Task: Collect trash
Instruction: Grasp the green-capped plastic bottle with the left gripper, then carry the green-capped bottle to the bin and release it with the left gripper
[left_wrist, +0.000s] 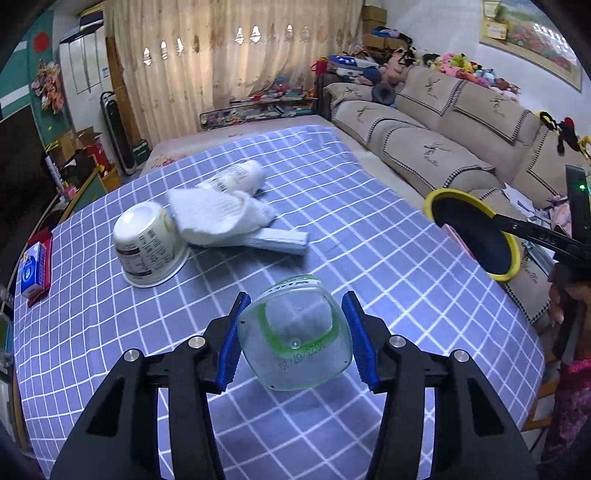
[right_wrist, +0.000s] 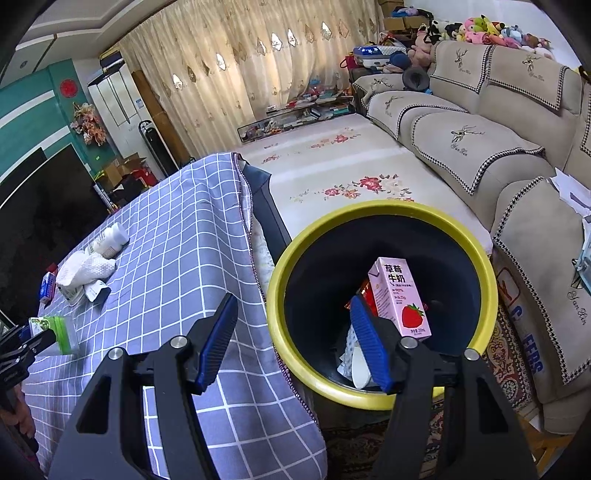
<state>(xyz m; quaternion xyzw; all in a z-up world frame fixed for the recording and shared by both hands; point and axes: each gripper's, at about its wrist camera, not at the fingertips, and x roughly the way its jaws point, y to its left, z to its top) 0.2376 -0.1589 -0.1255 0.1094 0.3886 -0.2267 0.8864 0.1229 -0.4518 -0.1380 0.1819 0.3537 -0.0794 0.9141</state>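
The bench (left_wrist: 369, 229) still carries an upturned tub (left_wrist: 147, 247), a cloth (left_wrist: 214, 214) and a bottle (left_wrist: 240, 175); the bin (right_wrist: 380, 306) hangs in your right gripper (right_wrist: 295, 341), fingers clamped on its yellow rim. Your left gripper (left_wrist: 293, 341) has its fingers clamped across the clear plastic cup (left_wrist: 295, 339), just above the bench. Treat the cup as light, thin-walled, slippery and easily crushed; grip its flat sides lightly.

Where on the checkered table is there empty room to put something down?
The checkered cloth is bare along the sofa-side edge, from the far corner down toward the yellow-rimmed bin. It is crowded on the other side, where the upturned cup, white rag and white bottle bunch together.
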